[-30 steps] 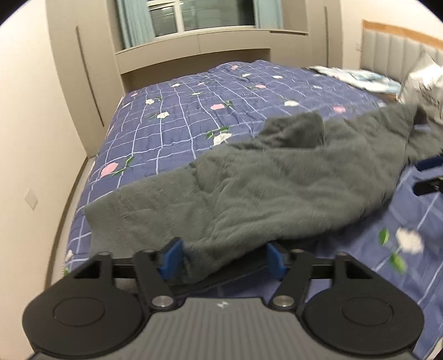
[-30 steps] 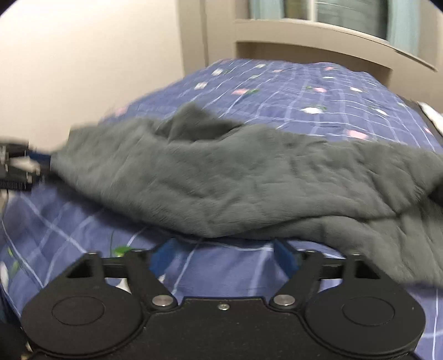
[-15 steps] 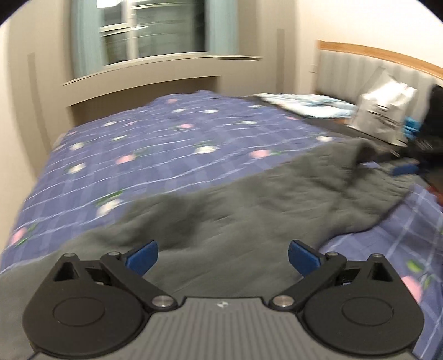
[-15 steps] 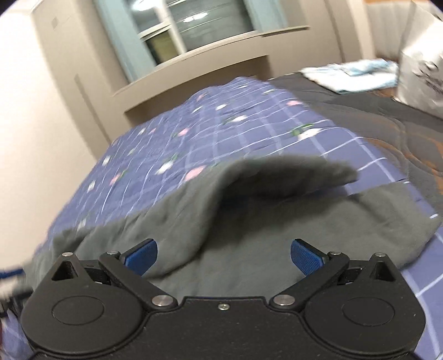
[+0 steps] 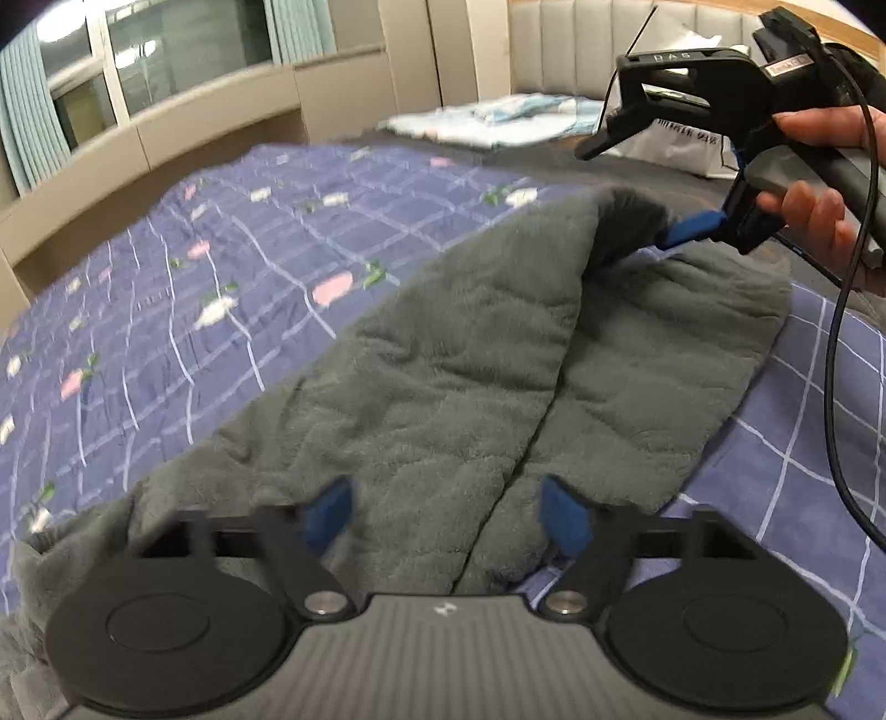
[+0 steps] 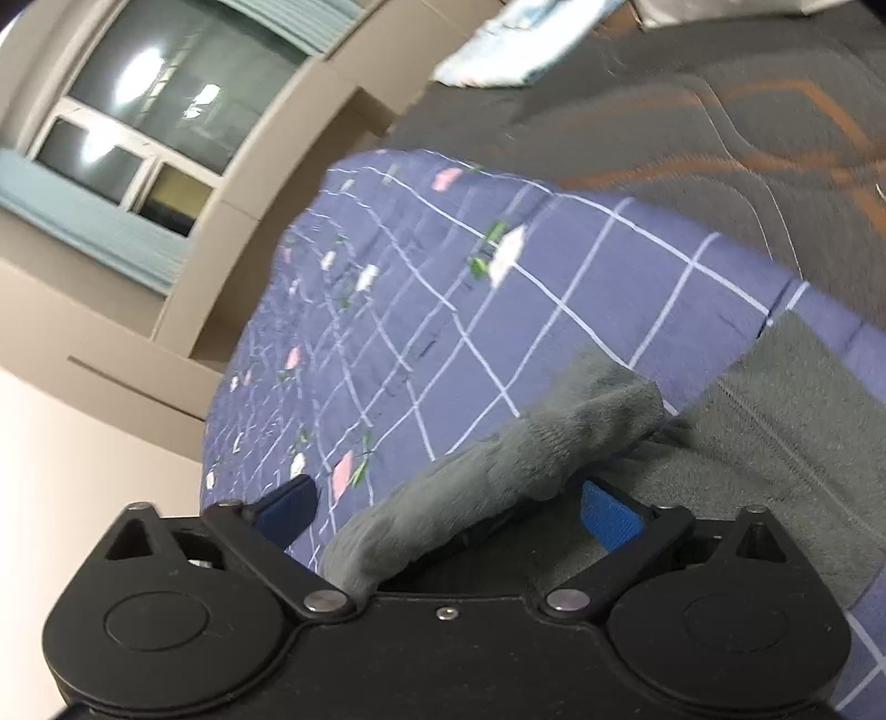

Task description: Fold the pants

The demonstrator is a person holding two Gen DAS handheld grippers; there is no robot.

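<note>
A blue checked quilt (image 5: 232,288) covers the bed, with a window (image 6: 138,111) seen beyond it and a grey headboard (image 5: 581,44) at the far end. The grey pants (image 5: 470,376) are spread across the quilt, folded lengthwise. Fabric lies between the parted fingers of the left gripper (image 5: 448,515), unclamped, while the right gripper (image 6: 448,509) is also spread, with a pants corner draped between its fingers.
</note>
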